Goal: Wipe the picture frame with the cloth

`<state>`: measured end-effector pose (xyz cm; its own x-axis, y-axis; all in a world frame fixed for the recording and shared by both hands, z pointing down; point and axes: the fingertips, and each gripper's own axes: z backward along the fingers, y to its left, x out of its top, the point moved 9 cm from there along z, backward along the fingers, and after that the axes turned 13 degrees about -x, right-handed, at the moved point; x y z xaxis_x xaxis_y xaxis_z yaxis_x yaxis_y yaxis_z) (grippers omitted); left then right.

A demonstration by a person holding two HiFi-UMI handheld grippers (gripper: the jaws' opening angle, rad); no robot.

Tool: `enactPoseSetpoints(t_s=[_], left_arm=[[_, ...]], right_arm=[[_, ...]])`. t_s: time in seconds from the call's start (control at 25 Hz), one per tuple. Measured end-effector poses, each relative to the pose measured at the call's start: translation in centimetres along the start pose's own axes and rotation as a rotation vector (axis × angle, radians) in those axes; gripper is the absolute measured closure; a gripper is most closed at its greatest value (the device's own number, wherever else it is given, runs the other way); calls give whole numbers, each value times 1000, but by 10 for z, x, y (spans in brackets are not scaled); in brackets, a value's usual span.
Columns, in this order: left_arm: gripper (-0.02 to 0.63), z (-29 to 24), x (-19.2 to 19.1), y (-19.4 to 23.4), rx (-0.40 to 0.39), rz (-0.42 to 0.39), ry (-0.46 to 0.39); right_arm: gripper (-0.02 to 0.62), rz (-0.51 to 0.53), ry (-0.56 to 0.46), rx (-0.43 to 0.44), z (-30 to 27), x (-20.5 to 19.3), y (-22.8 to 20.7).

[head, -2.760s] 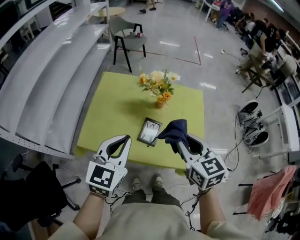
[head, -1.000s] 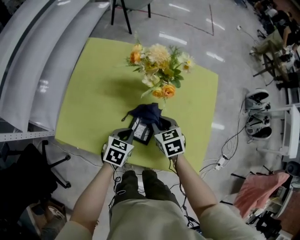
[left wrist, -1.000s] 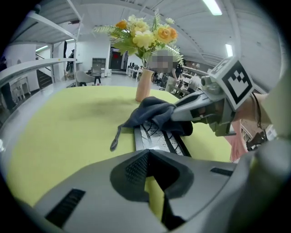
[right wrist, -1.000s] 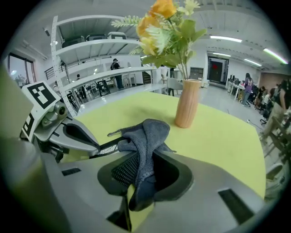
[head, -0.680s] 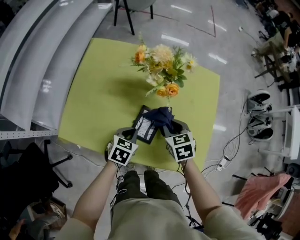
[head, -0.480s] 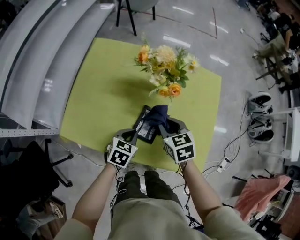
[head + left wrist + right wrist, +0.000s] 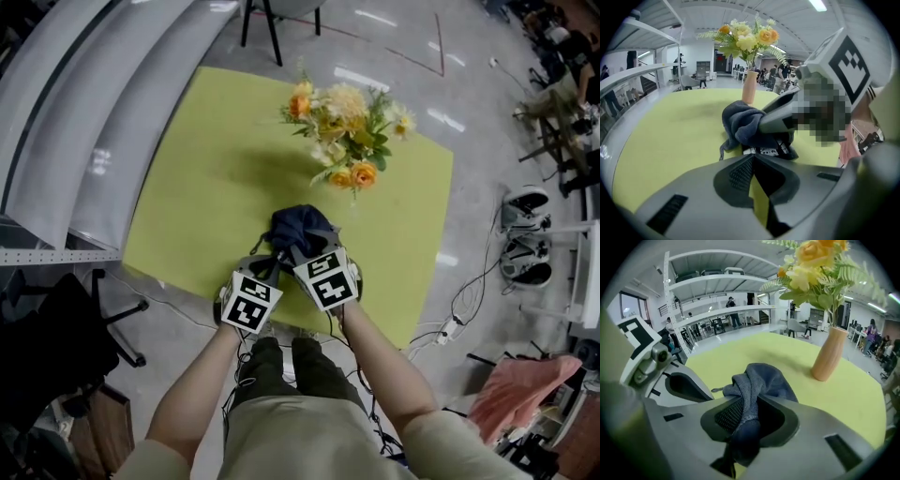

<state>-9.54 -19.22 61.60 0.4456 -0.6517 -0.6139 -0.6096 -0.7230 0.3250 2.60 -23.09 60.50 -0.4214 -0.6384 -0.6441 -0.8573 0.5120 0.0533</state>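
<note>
The right tool (image 7: pixel 746 405) was clamped on the dark blue cloth (image 7: pixel 761 377). A fold was pinched between its jaws and the rest bunched forward over the picture frame (image 7: pixel 768 151), which lay flat near the front edge of the yellow-green counter (image 7: pixel 202 159). Only a strip of the frame's patterned face showed beneath the cloth in the left gripper view, and from the head view the frame was covered altogether. The left tool (image 7: pixel 752 158) had its jaws drawn together, with the tips right at the frame's near edge (whether they nipped that edge or merely pressed against it could not be settled from this angle). The two tools sat side by side, close to touching.

The step in hand looked to be the wiping stroke itself. To do it well, the cloth would want pressing flat rather than dragging as a lump. It should sweep across the whole face and out to the borders, with the left tool steadying the frame so it did not slide on the counter. Strokes should run low and stop short of the vase (image 7: pixel 828 355) of flowers (image 7: pixel 347 131) standing just beyond.
</note>
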Motion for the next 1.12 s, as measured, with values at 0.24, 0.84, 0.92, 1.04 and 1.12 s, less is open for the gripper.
enactPoseSetpoints(t_s=[0.24, 0.84, 0.92, 1.04, 1.12], left_arm=[[598, -1, -3, 2, 4, 43, -2], [598, 16, 1, -1, 78, 2, -50], [598, 20, -2, -4, 72, 0, -33], [598, 22, -4, -5, 55, 4, -16], [598, 21, -5, -5, 52, 8, -13]], right_arm=[[502, 33, 47, -55, 10, -29, -14], [502, -80, -30, -51, 64, -13, -17], [500, -67, -37, -29, 56, -6, -4], [499, -46, -17, -13, 38, -2, 15], [499, -42, 4, -7, 26, -3, 24]])
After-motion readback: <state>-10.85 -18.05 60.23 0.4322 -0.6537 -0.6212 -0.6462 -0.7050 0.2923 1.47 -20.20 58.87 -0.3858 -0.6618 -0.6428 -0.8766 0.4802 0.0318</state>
